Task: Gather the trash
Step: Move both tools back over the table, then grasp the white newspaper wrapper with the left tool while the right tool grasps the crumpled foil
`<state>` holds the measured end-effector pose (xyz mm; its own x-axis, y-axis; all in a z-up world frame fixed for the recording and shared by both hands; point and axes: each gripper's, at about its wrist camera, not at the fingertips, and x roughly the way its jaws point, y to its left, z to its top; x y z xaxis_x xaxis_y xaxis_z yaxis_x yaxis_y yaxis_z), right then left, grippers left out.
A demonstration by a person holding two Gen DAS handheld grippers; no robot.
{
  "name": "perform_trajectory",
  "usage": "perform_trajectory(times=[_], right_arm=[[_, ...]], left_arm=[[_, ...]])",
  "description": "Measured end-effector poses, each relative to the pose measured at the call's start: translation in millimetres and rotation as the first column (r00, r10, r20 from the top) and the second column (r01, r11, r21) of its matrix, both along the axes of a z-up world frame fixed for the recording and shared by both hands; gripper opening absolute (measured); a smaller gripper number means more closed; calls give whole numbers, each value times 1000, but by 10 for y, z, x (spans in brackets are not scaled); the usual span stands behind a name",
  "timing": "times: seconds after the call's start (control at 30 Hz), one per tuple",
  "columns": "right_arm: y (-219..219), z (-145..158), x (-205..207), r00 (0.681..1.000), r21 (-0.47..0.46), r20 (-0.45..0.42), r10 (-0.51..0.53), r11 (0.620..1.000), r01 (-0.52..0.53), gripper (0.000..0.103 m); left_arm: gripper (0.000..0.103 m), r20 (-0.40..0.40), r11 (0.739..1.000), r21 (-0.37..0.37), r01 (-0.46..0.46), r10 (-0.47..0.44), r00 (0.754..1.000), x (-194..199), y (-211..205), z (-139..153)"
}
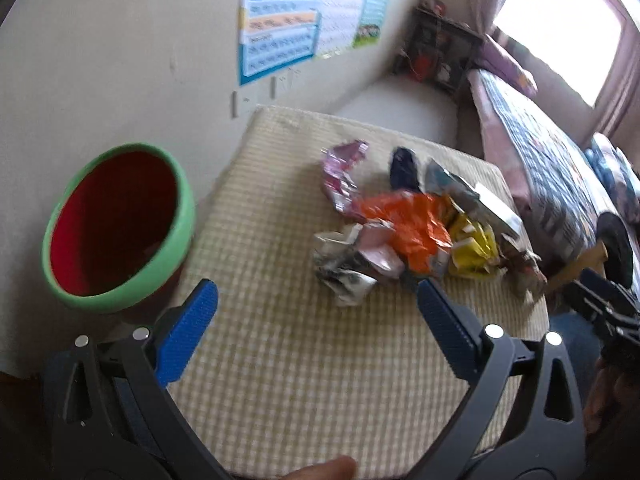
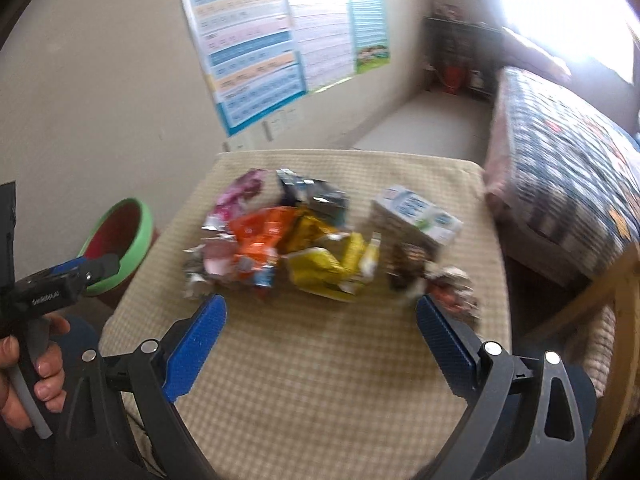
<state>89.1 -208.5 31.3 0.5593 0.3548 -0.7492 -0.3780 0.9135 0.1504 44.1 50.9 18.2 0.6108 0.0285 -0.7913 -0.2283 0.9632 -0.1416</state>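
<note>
Trash pile (image 2: 320, 248) heaped mid-table (image 2: 320, 380), bin (image 1: 116, 224) off its left edge; left tool (image 1: 316, 312) and right tool (image 2: 320, 320) both spread, empty; advised: pinch one loose wrapper edge, lift clear.

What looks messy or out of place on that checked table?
A heap of crumpled wrappers litters the checked table, with a small carton lying tilted beside it. The green-rimmed bin stands off the table's left edge, and both claws are open and empty.
</note>
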Motion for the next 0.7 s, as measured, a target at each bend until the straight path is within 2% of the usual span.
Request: perform_trajectory(times=[0.13,0.23,0.5,0.7], right_arm=[[-244,-82,63,998,-1,-19,-60,998,60,93],[-357,-159,123,995,-10,-34,-90,996,90,93],[-516,-443,319,989,-69,-84,-124,991,119,93],[-548,-590,457,982,-78,-128,-140,988,131,93]], left_arm=[[98,-2,998,33,50,-49,999,70,-196,-30],[98,-18,997,17,75,-75,997,119,-263,-92],[98,-71,998,-3,58,-58,996,257,-272,-364],[98,-120,999,-11,37,-38,992,367,-204,-552]])
